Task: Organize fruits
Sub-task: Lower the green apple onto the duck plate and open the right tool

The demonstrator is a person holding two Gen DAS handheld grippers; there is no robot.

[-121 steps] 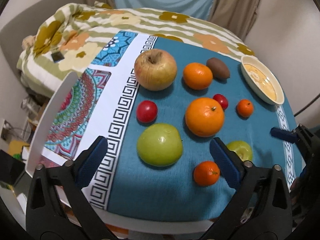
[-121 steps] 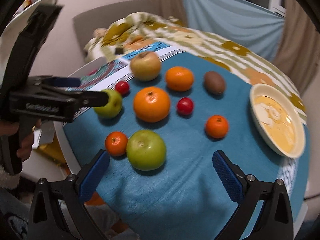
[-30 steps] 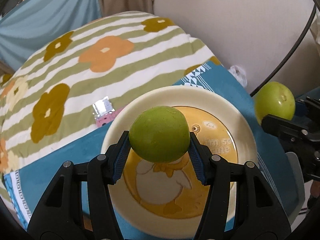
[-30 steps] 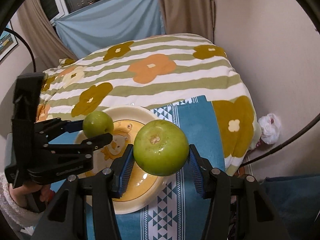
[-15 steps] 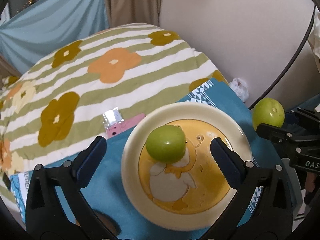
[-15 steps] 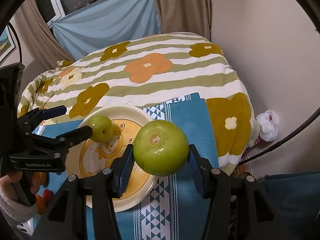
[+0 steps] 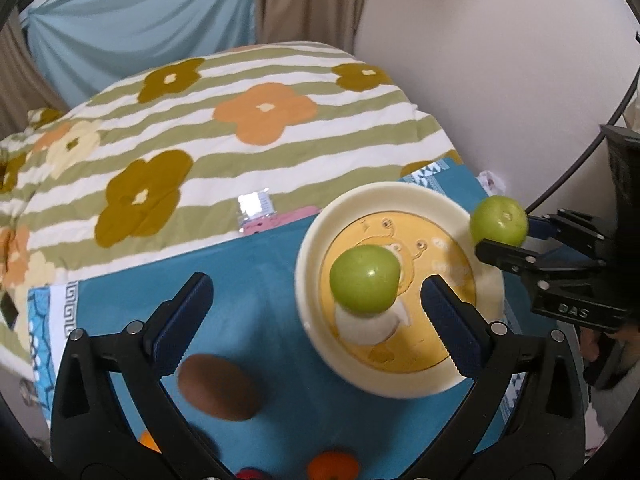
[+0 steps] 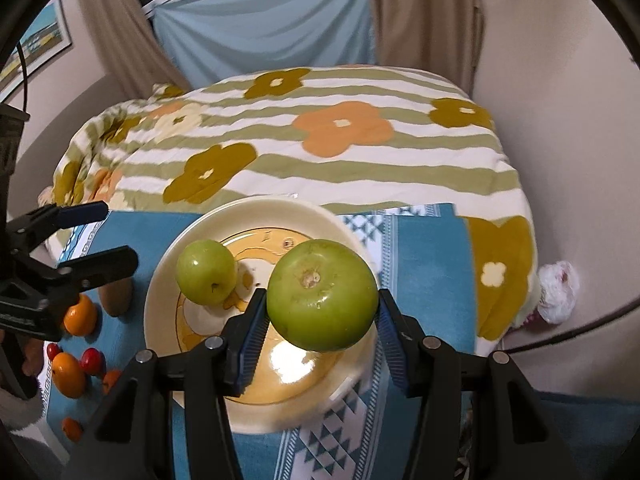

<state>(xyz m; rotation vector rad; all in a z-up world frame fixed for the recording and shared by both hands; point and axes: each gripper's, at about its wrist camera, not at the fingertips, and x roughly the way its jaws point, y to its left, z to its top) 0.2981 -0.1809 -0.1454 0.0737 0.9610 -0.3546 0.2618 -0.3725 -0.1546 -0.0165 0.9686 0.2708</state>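
From the left wrist, the left claw (image 7: 316, 304) gaped empty, a small green apple (image 7: 365, 280) lying in the plate (image 7: 400, 376) just ahead. From the right wrist, the right claw (image 8: 320, 328) clamped a larger green apple (image 8: 322, 306) directly above the plate's (image 8: 160, 300) right half, beside the small one.

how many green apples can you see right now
2. One green apple lies on the yellow plate, released. The other green apple is clamped in the right gripper above the plate's near edge. More may be out of view.
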